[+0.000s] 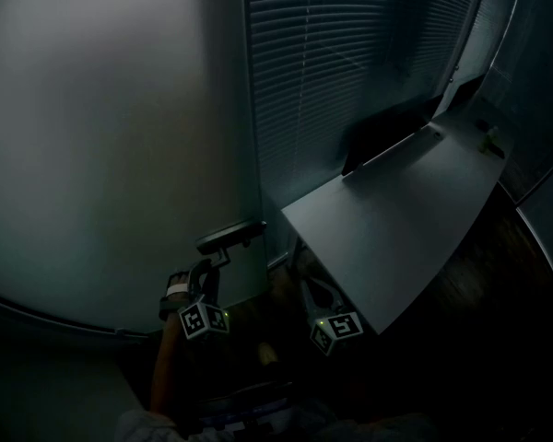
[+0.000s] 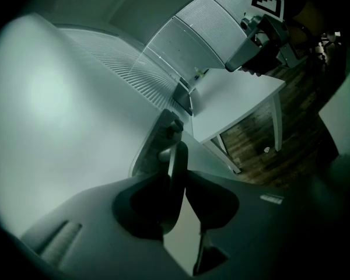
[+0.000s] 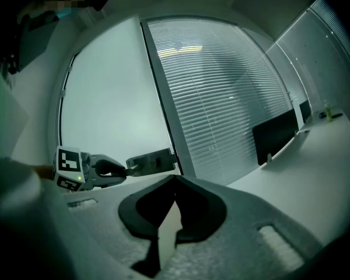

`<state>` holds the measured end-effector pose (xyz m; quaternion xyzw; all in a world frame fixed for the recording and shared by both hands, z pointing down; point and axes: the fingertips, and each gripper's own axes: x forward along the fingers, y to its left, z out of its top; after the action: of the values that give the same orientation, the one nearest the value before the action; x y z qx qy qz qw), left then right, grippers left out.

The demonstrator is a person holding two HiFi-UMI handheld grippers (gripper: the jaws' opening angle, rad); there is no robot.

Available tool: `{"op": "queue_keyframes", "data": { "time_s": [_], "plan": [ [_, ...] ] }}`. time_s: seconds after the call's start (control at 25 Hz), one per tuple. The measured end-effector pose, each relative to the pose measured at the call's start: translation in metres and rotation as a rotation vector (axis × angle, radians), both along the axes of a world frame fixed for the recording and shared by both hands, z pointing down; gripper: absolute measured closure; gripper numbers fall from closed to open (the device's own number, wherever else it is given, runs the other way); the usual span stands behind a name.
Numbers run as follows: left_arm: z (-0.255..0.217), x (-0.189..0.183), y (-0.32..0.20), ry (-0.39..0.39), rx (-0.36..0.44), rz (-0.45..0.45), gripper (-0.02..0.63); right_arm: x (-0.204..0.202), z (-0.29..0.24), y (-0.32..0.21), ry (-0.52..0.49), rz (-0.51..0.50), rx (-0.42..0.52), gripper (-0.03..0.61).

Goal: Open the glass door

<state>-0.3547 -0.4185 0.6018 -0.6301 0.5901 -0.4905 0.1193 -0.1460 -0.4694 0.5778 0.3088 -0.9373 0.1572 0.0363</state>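
Left claw [image 1: 209, 270] on door handle [image 1: 232, 236], dim office
Left claw tilts slightly downward, pinching the lever of the frosted glass door [image 1: 101, 136]; right claw [image 1: 315, 293] beside it, near level, pressed together, empty. White surface [image 1: 396, 219] with dark monitor [image 1: 382, 132] stands at right against slatted blinds [image 1: 332, 63]

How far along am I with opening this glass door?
Done: the left tool is clamped on the door handle. In hand: that grip, with the handle looking roughly level, not pressed down. Left: the glass door looks closed against its frame, so turning the handle and swinging it open remain. The right tool is shut, holding nothing.
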Motion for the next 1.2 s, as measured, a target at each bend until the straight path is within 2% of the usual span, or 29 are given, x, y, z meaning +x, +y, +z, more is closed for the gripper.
{"op": "queue_keyframes", "data": {
  "time_s": [0.28, 0.76, 1.2],
  "plan": [
    [0.0, 0.007, 0.011, -0.001, -0.007, 0.019, 0.5, 0.005, -0.005, 0.014, -0.005, 0.014, 0.013, 0.58],
    [-0.001, 0.031, 0.036, 0.006, -0.015, 0.059, 0.497, 0.038, -0.018, 0.048, -0.004, 0.059, 0.027, 0.58],
    [0.003, 0.054, 0.064, 0.005, -0.027, 0.065, 0.494, 0.087, -0.025, 0.092, -0.008, 0.098, 0.056, 0.58]
  ]
}}
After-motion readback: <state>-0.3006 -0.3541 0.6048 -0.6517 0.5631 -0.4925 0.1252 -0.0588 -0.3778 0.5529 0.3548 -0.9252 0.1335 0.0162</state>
